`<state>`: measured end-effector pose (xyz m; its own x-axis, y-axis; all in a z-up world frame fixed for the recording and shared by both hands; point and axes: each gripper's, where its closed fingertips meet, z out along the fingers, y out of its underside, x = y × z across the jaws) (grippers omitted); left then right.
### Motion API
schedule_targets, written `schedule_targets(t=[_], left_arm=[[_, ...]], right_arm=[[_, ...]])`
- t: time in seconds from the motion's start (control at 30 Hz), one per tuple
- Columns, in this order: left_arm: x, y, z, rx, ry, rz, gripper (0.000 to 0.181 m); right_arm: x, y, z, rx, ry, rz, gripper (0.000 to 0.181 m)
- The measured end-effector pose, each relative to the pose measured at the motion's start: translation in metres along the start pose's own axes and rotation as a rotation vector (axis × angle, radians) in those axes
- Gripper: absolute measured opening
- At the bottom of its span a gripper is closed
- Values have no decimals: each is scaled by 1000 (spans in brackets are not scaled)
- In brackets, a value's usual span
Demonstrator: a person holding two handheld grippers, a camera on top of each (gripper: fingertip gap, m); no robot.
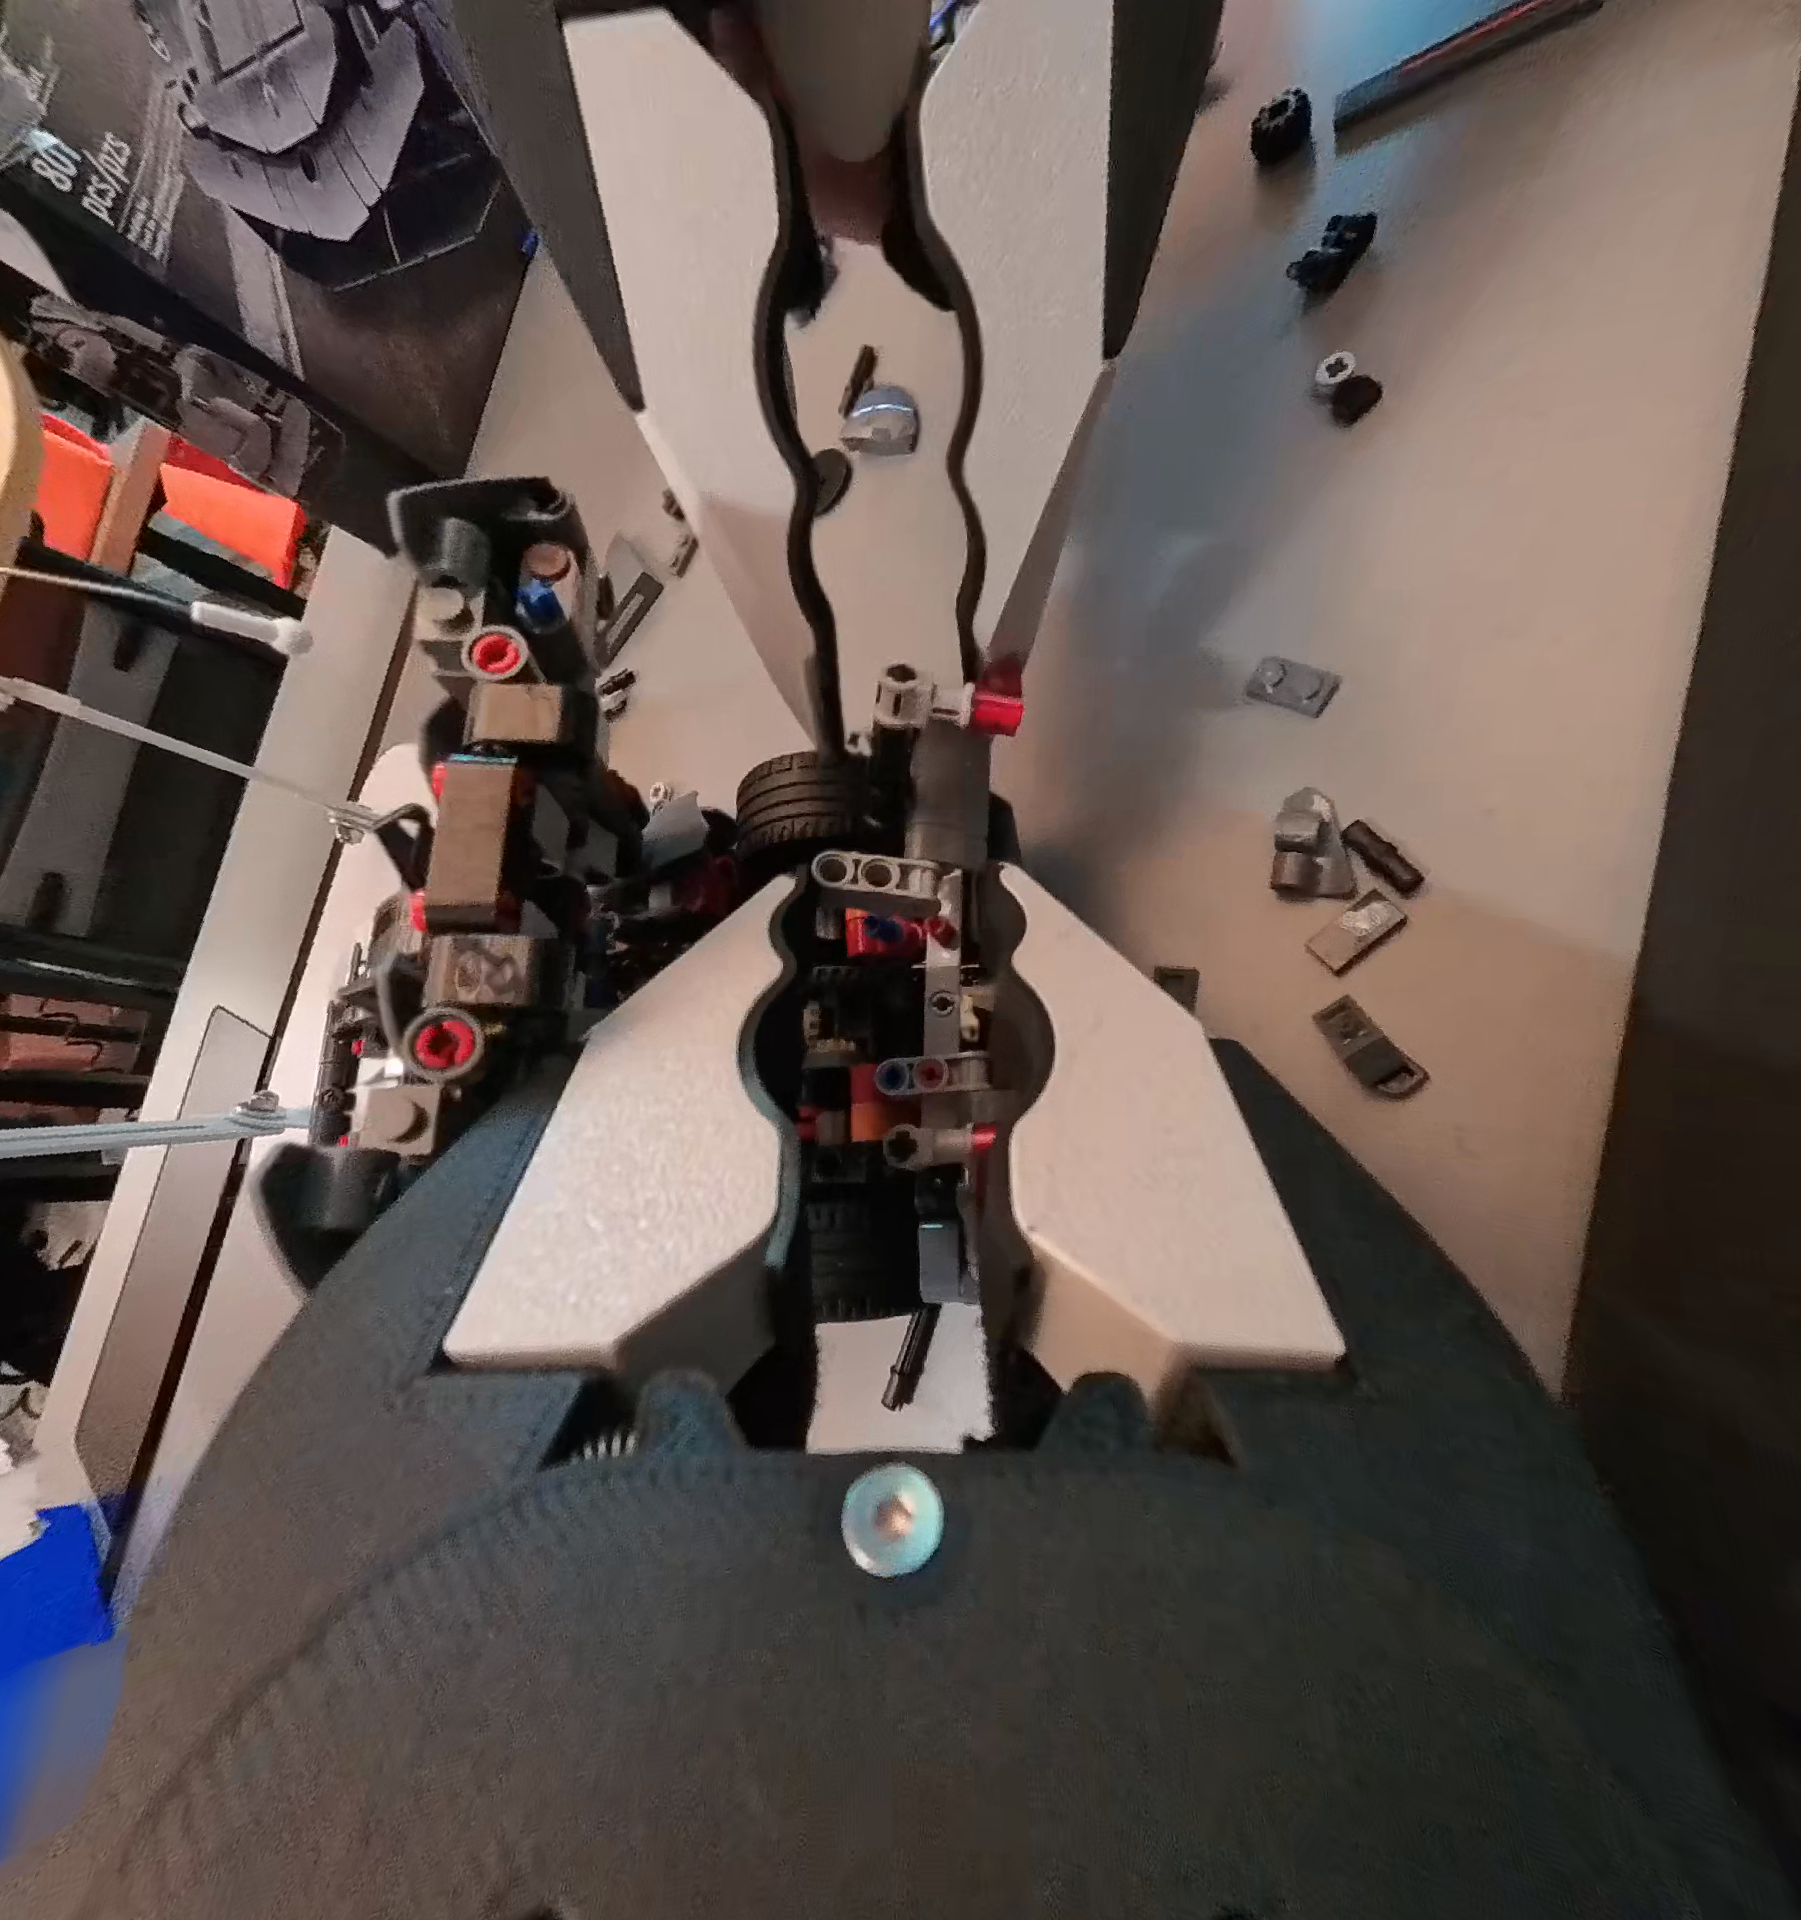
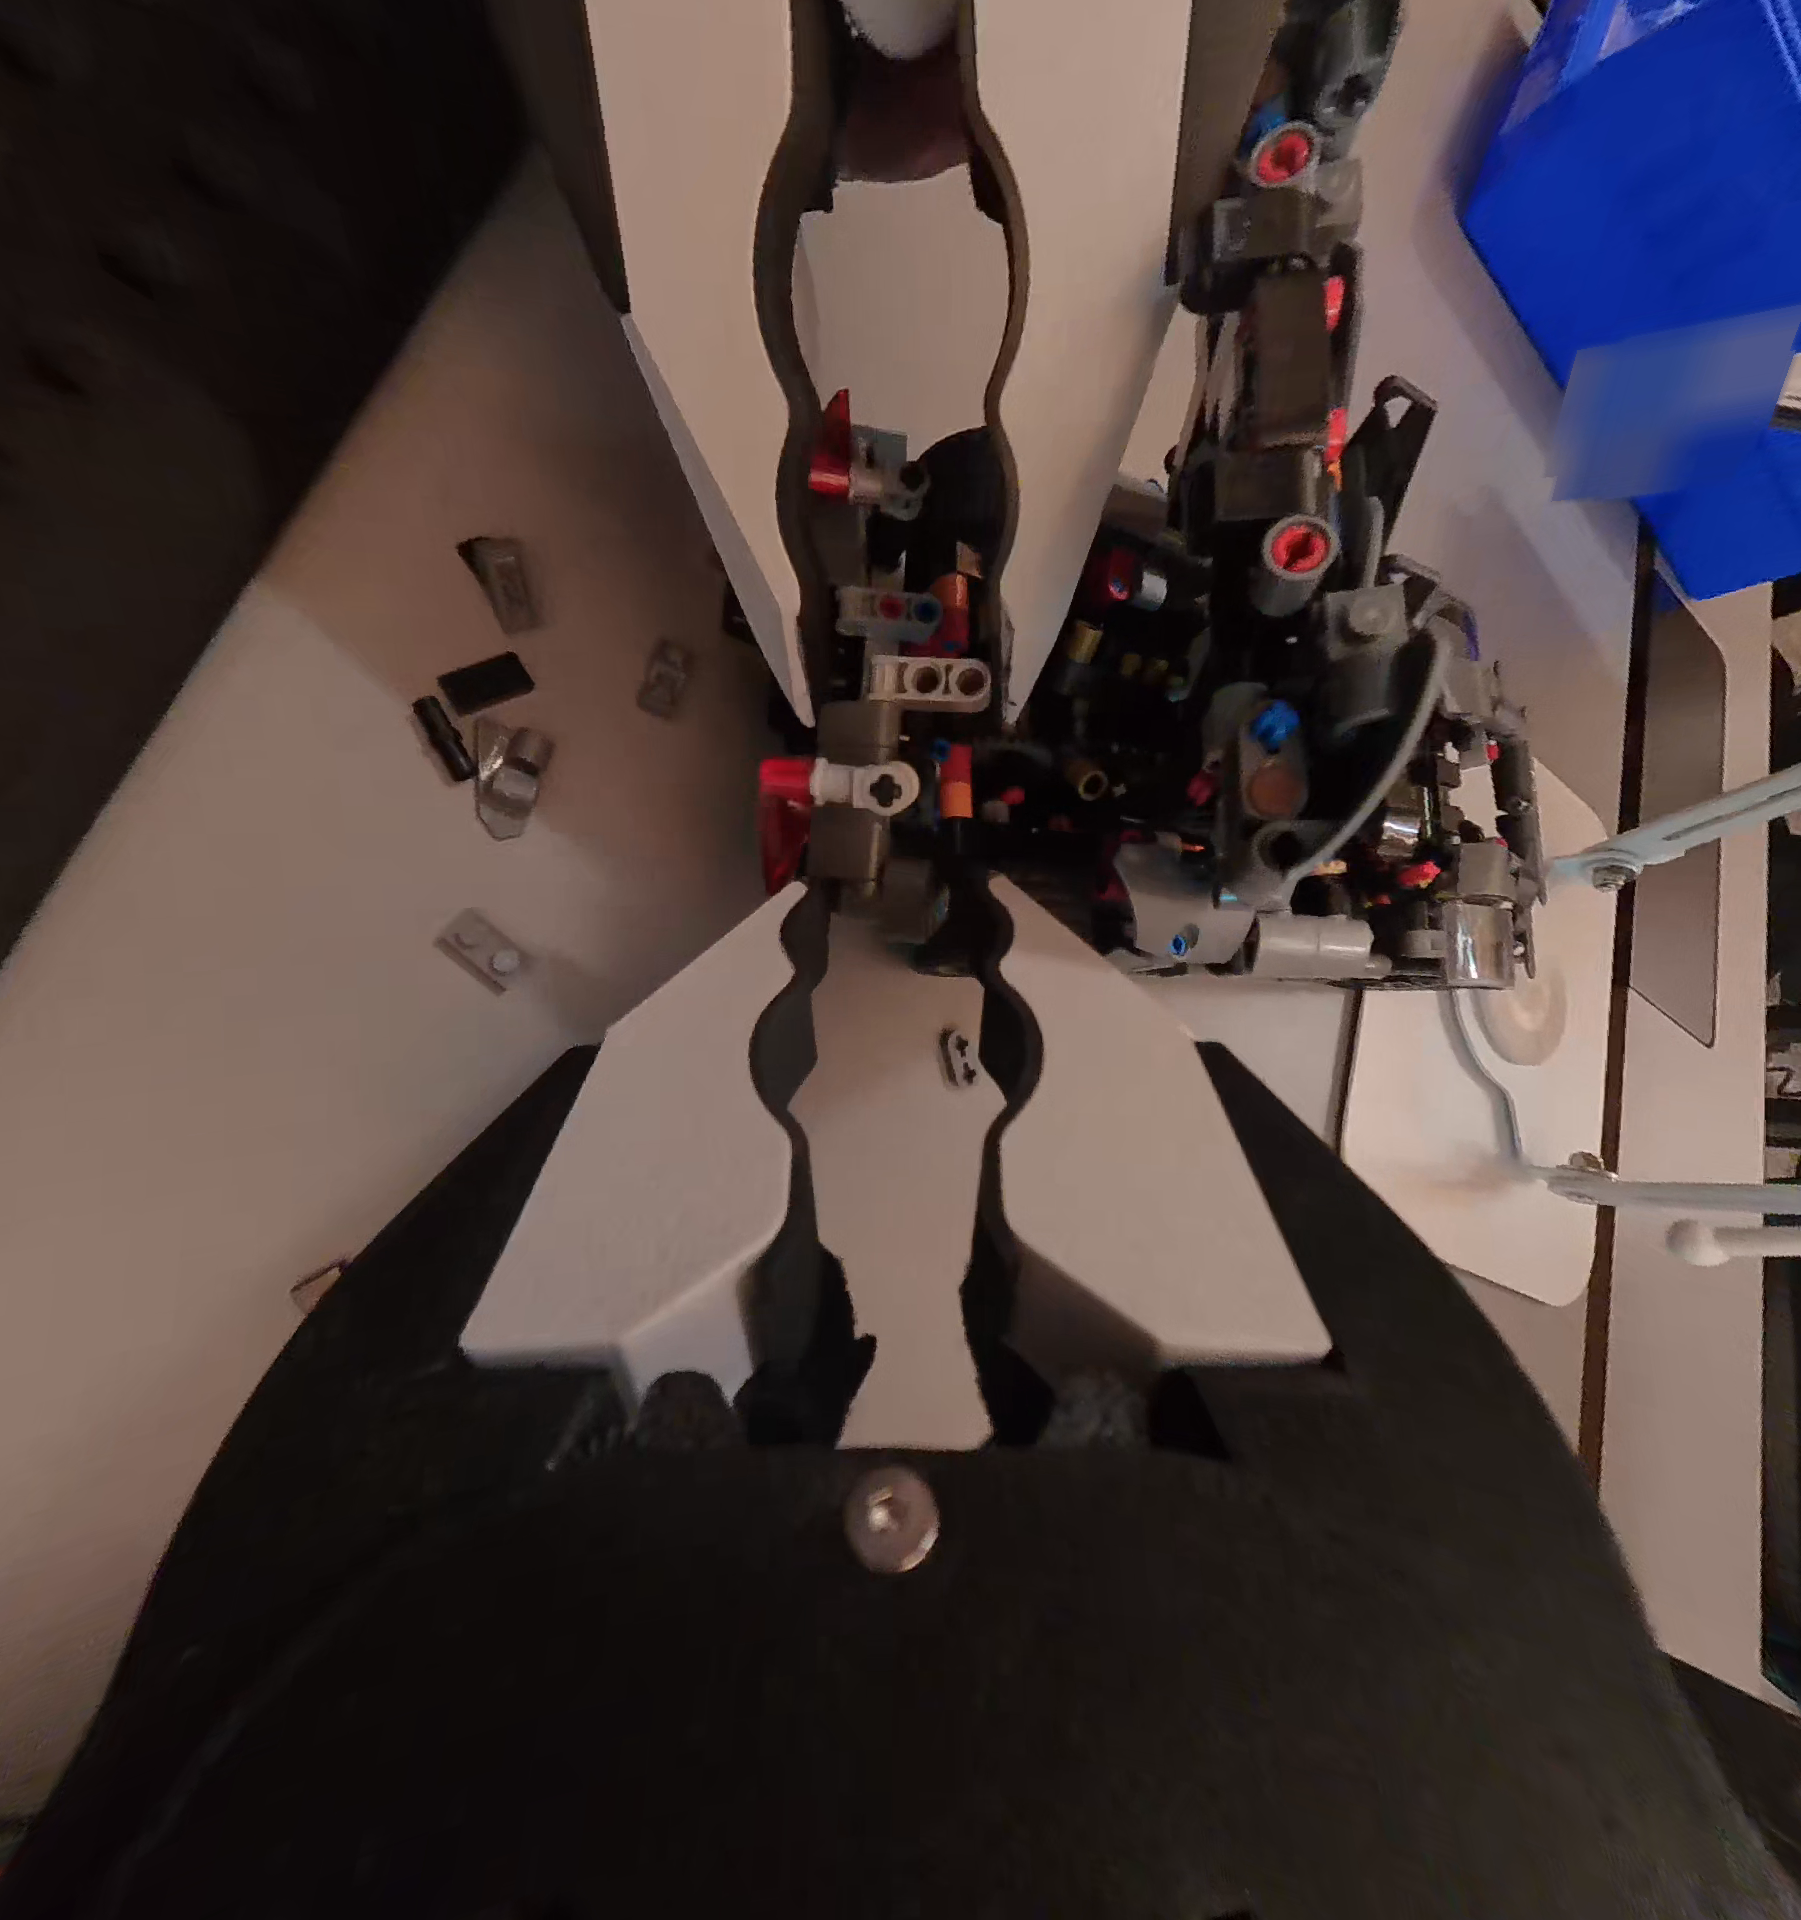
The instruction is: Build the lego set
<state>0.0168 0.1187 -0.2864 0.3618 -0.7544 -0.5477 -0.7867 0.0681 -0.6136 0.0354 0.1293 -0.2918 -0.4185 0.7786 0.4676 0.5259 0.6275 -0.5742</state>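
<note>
A dark Lego Technic car model [image 1: 501, 862] with red, blue and grey pins is held over the white table [image 1: 1447, 582]. My left gripper [image 1: 901, 883] is shut on the model's wheel end, which sits deep between its wavy black pads. My right gripper [image 2: 901, 904] faces it and is shut on the grey corner of the same model [image 2: 1291, 727] beside a red pin [image 2: 787, 777]. The right gripper also shows at the top of the left wrist view [image 1: 901, 707], and the left gripper at the top of the right wrist view [image 2: 911, 717].
Several loose grey and black pieces [image 1: 1311, 842] lie on the table beside the model, also in the right wrist view [image 2: 501, 748]. A small grey piece [image 2: 963, 1055] lies under my right gripper. The set's dark box [image 1: 252, 156] and a blue box [image 2: 1685, 260] stand at the edges. Left and right tips are no more than a few centimetres apart.
</note>
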Motion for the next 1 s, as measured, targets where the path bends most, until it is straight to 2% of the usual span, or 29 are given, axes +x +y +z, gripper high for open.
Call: schedule_targets(t=[0.37,0.6,0.77,0.87,0.9,1.0], left_arm=[[0,-4,-3,51,27,-35,28],[-1,-8,-6,106,66,-106,28],[-1,-6,-3,98,54,-115,29],[-2,-7,-4,108,53,-130,29],[-4,-6,-3,102,42,-130,29],[-6,-4,-2,88,25,-134,29]], right_arm=[[0,-4,-4,65,-8,33,30],[0,-3,-12,172,-81,151,36],[-6,-11,-8,197,-111,143,39],[-6,-17,-7,180,-81,108,34],[-4,-16,-6,167,-62,106,26],[0,-14,-4,155,-30,106,24]])
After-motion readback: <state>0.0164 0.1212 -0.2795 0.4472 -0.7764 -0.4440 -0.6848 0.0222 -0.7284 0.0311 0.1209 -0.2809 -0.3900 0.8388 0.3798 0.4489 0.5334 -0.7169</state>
